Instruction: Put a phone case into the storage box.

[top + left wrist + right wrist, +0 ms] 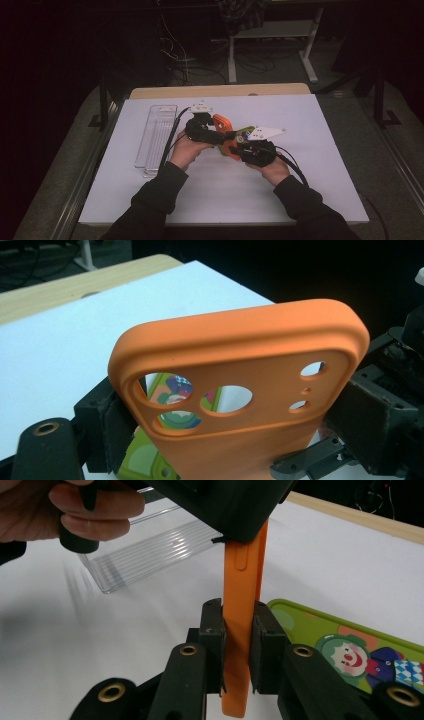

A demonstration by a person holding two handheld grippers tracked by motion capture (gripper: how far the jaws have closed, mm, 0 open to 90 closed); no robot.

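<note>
Orange phone case is hanging above the white table, pinched by both grippers at once: the left gripper is clamping its flat sides, the right gripper is squeezing its thin edge. There is one orange case, one green clown-printed case and one clear plastic tray. The right gripper view is showing the green case lying flat on the table; the high view is showing both forearms angling inward, hands nearly meeting.

Orange phone case, green clown-patterned case, clear ribbed tray, black tongs
</note>
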